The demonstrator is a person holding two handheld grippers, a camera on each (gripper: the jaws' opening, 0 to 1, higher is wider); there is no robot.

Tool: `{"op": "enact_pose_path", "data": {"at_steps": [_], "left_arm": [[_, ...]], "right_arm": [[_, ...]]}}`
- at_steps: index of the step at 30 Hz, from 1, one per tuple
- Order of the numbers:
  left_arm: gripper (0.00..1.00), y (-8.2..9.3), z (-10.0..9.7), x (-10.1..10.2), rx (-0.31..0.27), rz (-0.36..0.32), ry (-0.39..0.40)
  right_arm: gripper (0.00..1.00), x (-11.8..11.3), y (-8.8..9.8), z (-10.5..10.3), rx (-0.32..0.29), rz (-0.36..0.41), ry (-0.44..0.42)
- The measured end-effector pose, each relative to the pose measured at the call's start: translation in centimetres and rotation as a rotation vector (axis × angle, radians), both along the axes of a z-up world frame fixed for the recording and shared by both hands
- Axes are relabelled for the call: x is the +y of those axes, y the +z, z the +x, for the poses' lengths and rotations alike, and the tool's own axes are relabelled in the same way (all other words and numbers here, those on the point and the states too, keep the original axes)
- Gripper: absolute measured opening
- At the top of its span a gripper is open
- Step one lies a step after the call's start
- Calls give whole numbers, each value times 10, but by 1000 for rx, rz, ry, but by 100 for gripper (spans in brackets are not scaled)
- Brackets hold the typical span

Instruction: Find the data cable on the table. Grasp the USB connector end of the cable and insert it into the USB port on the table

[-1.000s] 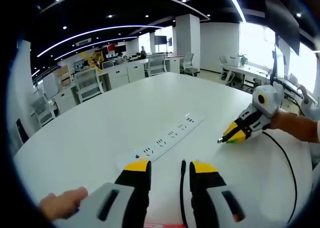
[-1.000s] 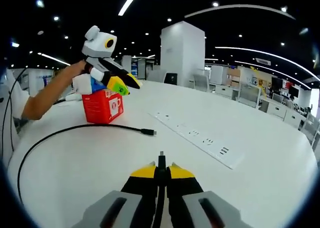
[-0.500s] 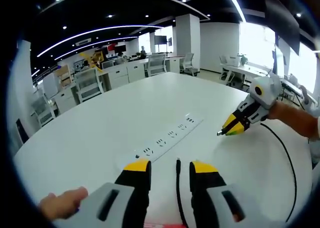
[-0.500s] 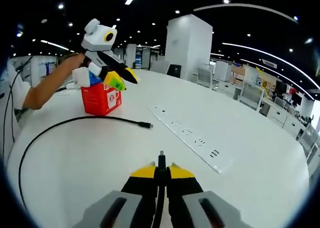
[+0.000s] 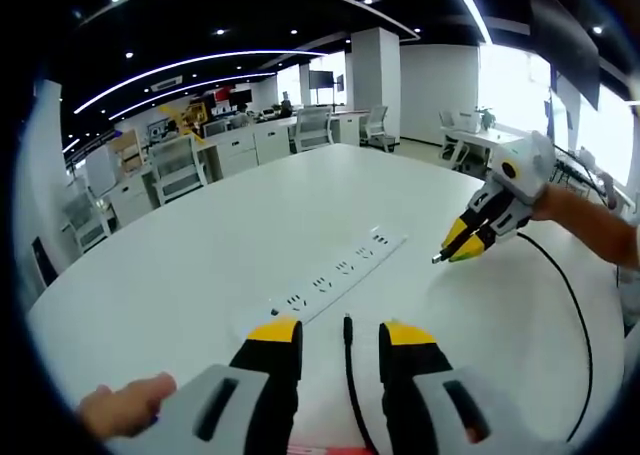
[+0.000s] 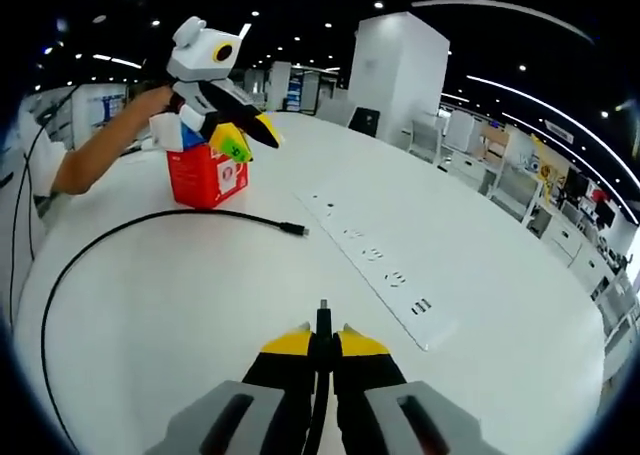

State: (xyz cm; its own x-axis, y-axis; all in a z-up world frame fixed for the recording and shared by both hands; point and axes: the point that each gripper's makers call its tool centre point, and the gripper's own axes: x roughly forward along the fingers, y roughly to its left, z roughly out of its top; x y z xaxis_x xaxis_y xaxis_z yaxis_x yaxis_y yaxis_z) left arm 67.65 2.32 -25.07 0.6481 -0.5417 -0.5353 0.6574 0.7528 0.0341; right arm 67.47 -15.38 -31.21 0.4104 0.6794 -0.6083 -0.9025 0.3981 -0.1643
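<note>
Now right tongs clenched on cable plug, above surface; left tongs released. Keep plug level, line it with strip's USB port, push straight.

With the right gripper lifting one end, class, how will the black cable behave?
The black cable lies in a loose curve on the white table, so it is probably floppy and will likely trail. It looks thin, so probably light. The right gripper holds a short, stiffer-looking tip.
</note>
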Motion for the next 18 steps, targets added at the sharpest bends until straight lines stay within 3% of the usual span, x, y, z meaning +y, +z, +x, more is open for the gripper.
{"op": "enact_pose_path", "data": {"at_steps": [8,18], "left_arm": [[31,0,0,0,-1,0,0],[31,0,0,-1,-1,-1,-1]], "right_arm": [[9,-7,2,14,-2,-52,-3],[9,-15,-1,29,-8,-169,31]]}}
